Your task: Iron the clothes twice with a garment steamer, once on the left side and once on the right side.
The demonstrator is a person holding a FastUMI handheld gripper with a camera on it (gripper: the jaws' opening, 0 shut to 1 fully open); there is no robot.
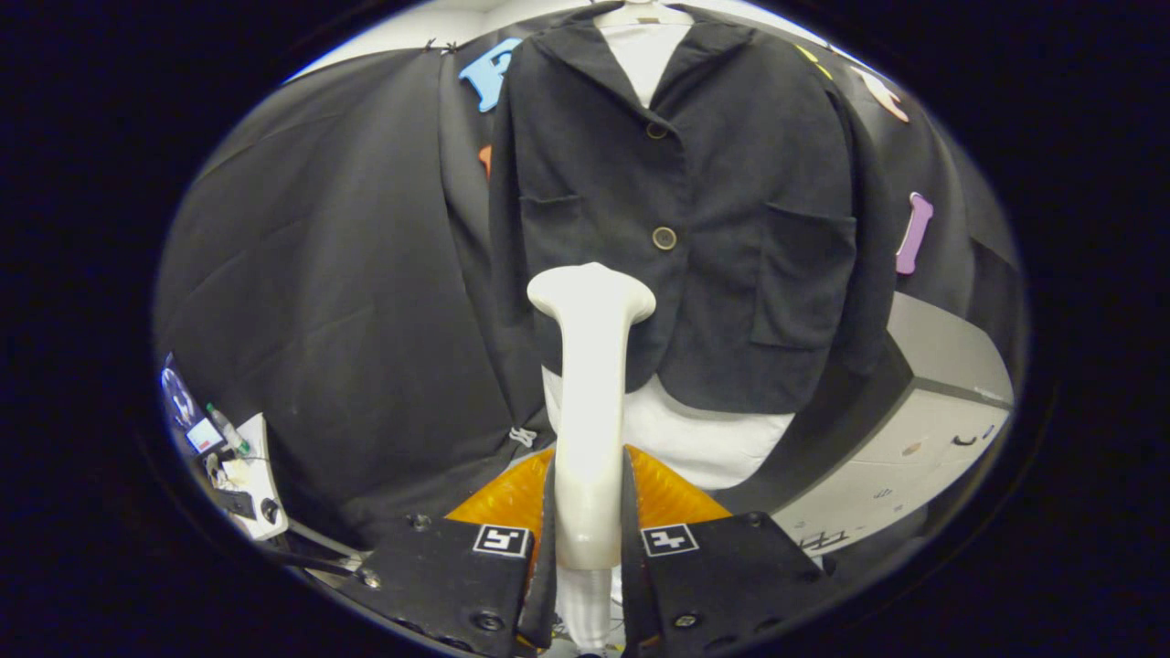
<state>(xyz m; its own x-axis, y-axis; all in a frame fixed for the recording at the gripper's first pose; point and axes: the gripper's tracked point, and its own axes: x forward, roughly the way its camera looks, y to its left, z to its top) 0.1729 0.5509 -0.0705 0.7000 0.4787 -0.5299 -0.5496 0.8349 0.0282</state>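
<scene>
I have the gripper fingers clamped on the steamer handle, head upright at frame centre, so steam can meet the cloth. The jacket hangs buttoned just beyond, upper centre, ready for a pass.
</scene>
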